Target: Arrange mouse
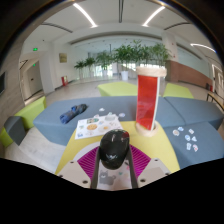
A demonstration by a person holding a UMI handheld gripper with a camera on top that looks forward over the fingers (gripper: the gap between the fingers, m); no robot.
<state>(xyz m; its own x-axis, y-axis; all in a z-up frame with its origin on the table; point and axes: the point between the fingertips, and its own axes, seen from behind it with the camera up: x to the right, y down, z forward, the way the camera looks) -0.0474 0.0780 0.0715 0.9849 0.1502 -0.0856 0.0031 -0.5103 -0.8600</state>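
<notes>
1. The gripper shows nearest, its two fingers carrying magenta pads on their inner faces.
2. A black mouse sits between the fingers, its rounded back toward the camera. The pads show on either side of it, but whether they press on its sides or leave a gap cannot be told, so the jaws' state stays unclear.
3. Under the mouse and fingers lies a yellow-green tabletop, with a grey-blue surface beyond it.
4. Just ahead of the mouse lies a white sheet printed with small pictures.
5. Left of the sheet lies a dark blue bundle.
6. Right of the sheet stands a tall red cylinder with a white top, upright.
7. Further right, small white pieces are scattered on the grey-blue surface.
8. Farthest off, green potted plants line the hall under ceiling light strips.
</notes>
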